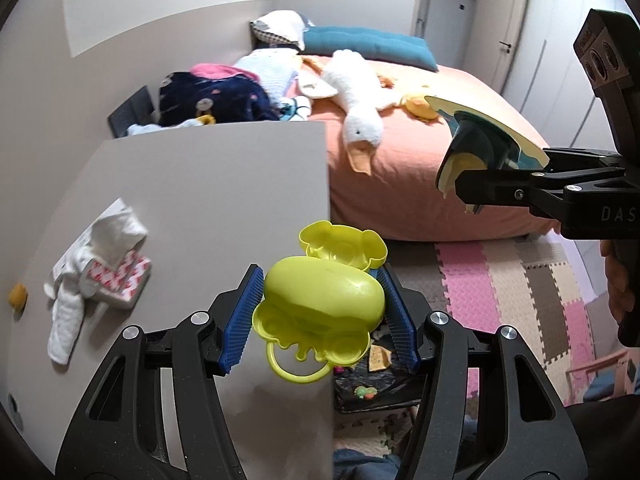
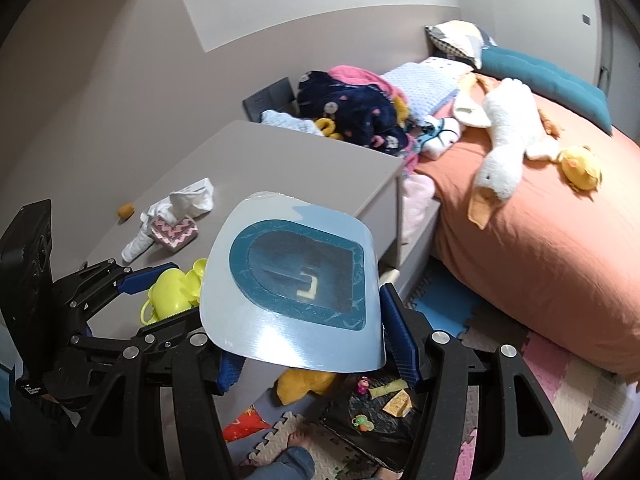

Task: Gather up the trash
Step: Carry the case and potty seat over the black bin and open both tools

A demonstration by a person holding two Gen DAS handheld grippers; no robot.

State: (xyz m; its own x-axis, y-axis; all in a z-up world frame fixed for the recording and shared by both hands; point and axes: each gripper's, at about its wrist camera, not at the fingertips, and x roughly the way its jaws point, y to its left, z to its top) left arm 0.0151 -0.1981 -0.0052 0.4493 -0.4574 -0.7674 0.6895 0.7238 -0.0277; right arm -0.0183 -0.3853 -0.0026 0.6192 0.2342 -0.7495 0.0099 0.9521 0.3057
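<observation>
My left gripper (image 1: 320,308) is shut on a yellow-green plastic toy shell (image 1: 322,300), held over the edge of the grey table (image 1: 208,184). It also shows in the right wrist view (image 2: 176,290). My right gripper (image 2: 310,332) is shut on a blue blister package (image 2: 296,292), held in the air right of the table; it shows in the left wrist view too (image 1: 480,148). Below both, on the floor, lies a black trash bag (image 2: 380,412) with small scraps in it, also in the left wrist view (image 1: 372,388).
On the table lie a crumpled white tissue (image 1: 92,256) over a red-patterned pack (image 1: 120,280) and a small orange piece (image 1: 18,296). An orange bed (image 1: 440,152) with a plush goose (image 1: 356,96) and clothes stands behind. Foam puzzle mats (image 1: 520,304) cover the floor.
</observation>
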